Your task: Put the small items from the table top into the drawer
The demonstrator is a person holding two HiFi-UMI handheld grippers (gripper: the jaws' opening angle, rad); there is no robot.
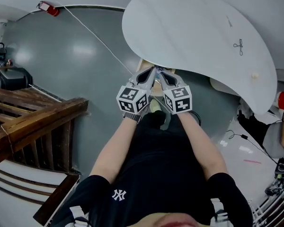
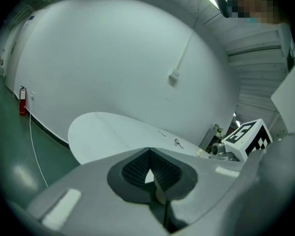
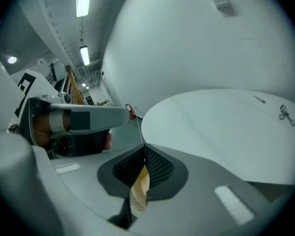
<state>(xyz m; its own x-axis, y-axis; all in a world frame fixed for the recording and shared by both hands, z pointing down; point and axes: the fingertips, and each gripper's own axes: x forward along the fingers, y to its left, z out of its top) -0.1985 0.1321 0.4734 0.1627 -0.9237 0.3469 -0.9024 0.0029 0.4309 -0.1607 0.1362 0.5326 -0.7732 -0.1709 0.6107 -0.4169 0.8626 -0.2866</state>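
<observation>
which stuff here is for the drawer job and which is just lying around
For the job: white table, scissor-like item, thin item, round item, left tool, right tool.
Lying about: fire extinguisher, wooden railing, floor cable.

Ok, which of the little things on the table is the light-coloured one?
The little round cream blob, close to the edge of the table. The other two, the scissor-shaped thing and the thin stick, are both dark.

The table top (image 1: 194, 27) is smooth matt white, the floor (image 1: 61, 65) glossy grey-green, the railing (image 1: 38, 115) dark wood. The left gripper (image 2: 148, 150) is matt grey plastic, its pads (image 2: 135, 170) ribbed black.
</observation>
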